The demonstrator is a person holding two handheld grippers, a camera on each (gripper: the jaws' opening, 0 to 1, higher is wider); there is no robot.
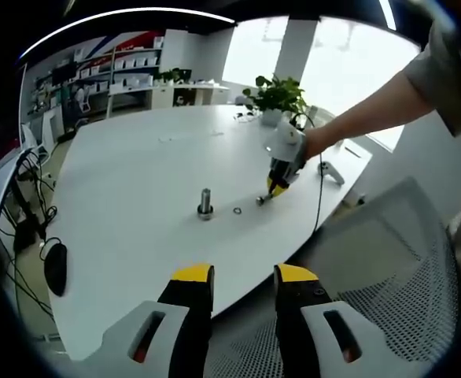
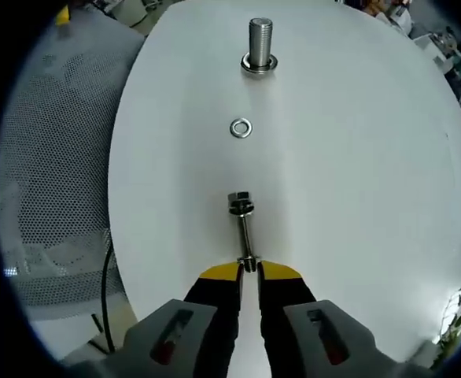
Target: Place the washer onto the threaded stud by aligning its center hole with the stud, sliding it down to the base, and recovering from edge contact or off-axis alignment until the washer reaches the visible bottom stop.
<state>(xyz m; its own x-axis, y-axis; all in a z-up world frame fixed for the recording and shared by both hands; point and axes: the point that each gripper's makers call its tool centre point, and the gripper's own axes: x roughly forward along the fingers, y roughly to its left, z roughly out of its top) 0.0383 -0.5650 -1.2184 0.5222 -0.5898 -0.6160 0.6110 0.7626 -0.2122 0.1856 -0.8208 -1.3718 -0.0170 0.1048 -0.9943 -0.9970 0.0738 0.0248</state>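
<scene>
A threaded stud (image 2: 260, 35) stands upright on the white table (image 2: 356, 181), with a metal ring at its base (image 2: 260, 64). A loose washer (image 2: 241, 127) lies flat between the stud and a small bolt (image 2: 242, 224). My right gripper (image 2: 248, 272) is shut on the near end of that bolt, whose head points toward the washer. In the left gripper view, the stud (image 1: 205, 201), the washer (image 1: 237, 211) and the right gripper (image 1: 276, 187), held by a person's hand, sit mid-table. My left gripper (image 1: 244, 277) hangs open off the table's near edge, holding nothing.
A grey mesh chair (image 1: 396, 268) stands beside the table edge under my left gripper. A potted plant (image 1: 278, 96) and a white handle-like object (image 1: 330, 170) sit at the far side. A cable (image 1: 319, 197) drops over the edge. Desks and shelves line the back left.
</scene>
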